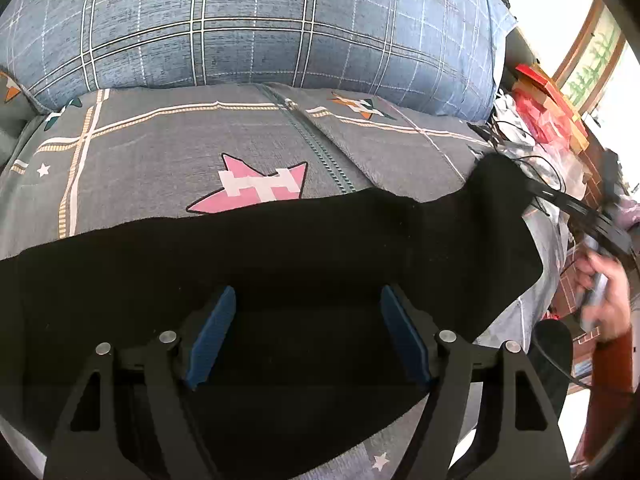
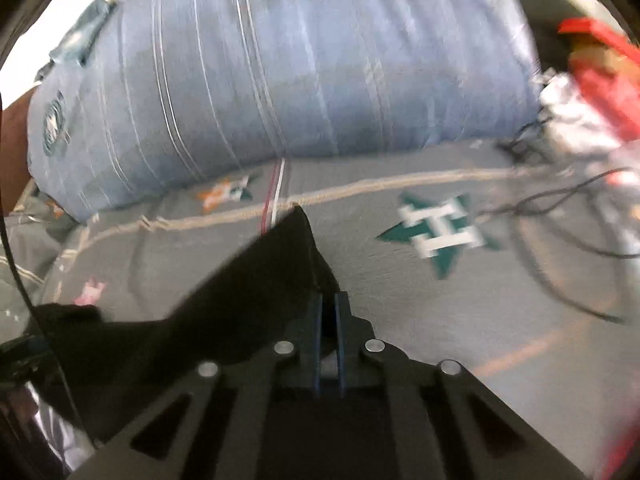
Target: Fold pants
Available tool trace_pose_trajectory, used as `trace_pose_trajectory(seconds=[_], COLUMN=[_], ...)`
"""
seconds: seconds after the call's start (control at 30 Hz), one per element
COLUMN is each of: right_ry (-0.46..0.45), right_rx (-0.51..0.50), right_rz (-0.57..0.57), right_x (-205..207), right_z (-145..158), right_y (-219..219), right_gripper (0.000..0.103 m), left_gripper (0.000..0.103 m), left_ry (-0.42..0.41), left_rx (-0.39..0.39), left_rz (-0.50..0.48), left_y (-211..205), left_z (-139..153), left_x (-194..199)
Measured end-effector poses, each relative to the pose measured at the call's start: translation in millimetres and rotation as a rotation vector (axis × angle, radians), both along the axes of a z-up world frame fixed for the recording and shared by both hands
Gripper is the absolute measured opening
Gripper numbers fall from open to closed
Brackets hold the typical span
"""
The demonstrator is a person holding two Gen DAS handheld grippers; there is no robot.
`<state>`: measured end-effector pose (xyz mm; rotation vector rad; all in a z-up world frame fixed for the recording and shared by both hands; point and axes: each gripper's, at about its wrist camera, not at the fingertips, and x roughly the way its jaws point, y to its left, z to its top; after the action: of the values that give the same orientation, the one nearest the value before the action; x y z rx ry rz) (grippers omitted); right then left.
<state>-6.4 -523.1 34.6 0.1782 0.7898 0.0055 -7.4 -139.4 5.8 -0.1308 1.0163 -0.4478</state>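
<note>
Both jaws: R (image 2: 329, 312) pinches pants (image 1: 280, 248); L (image 1: 308, 320) agape above.

The left gripper (image 1: 308, 320), its 2 blue-padded fingers (image 1: 212, 336) spread wide apart, hovers over black fabric pants (image 1: 280, 248) lying on a grey star-patterned bedcover (image 1: 160, 148) beneath a blue plaid pillow (image 1: 260, 24).

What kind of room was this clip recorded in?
Most likely a bedroom, on a bed: black pants lie on a grey star-print bedsheet, with a bulky blue plaid quilt behind. Red boxes clutter the far side.
</note>
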Motion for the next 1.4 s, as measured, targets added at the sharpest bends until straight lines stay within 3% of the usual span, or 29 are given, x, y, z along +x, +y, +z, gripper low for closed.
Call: trace_pose_trajectory(seconds=[0.07,0.17,0.33,0.47,0.5,0.63,0.67,0.7,0.8,1.03,1.13,1.27,1.33,1.4], right_ry=[-0.026,0.009,0.185,0.250,0.260,0.205,0.179,0.155,0.087,0.026,0.065,0.157,0.198,0.207], right_rx=[-0.010,-0.045,-0.157,-0.196,-0.192,-0.194,-0.190,-0.181,-0.091,0.216,0.271,0.235,0.267,0.279], right_rz=[-0.009,-0.009,0.016,0.028,0.025,0.011,0.016,0.021,0.090,0.342,0.426,0.506,0.550,0.584], right_x=[-34,-72,-73,-70,-70,-80,-83,-85,-80,-21,14,51,61,63], right_z=[20,27,-20,-48,-51,-32,-22,-12,8,5,-5,-24,-33,-37], right_y=[-7,-10,-1,5,4,7,11,15,32,116,159,203,217,228], right_gripper=[0.005,0.005,0.005,0.006,0.011,0.015,0.020,0.027,0.035,0.036,0.036,0.036,0.038,0.028], left_gripper=[0.075,0.075,0.075,0.075,0.075,0.075,0.075,0.075,0.075,0.075,0.075,0.075,0.075,0.075], left_ry=[0.002,0.004,-0.010,-0.011,-0.010,-0.009,-0.020,-0.030,-0.063,-0.053,-0.051,-0.054,-0.053,-0.049], left_rx=[-0.007,-0.005,0.025,0.032,0.031,0.036,0.038,0.041,0.053,0.077,0.107,0.110,0.114,0.113], left_rz=[0.002,0.004,0.003,0.001,0.001,0.011,0.015,0.017,0.036,0.107,0.131,0.152,0.160,0.172], left_y=[0,-1,-4,-3,-2,1,2,4,10,32,39,48,53,59], left_z=[0,-2,-1,-1,-1,3,6,8,17,13,8,8,7,6], left_x=[0,-2,-3,-7,-7,-7,-7,-7,-8,1,4,3,5,8])
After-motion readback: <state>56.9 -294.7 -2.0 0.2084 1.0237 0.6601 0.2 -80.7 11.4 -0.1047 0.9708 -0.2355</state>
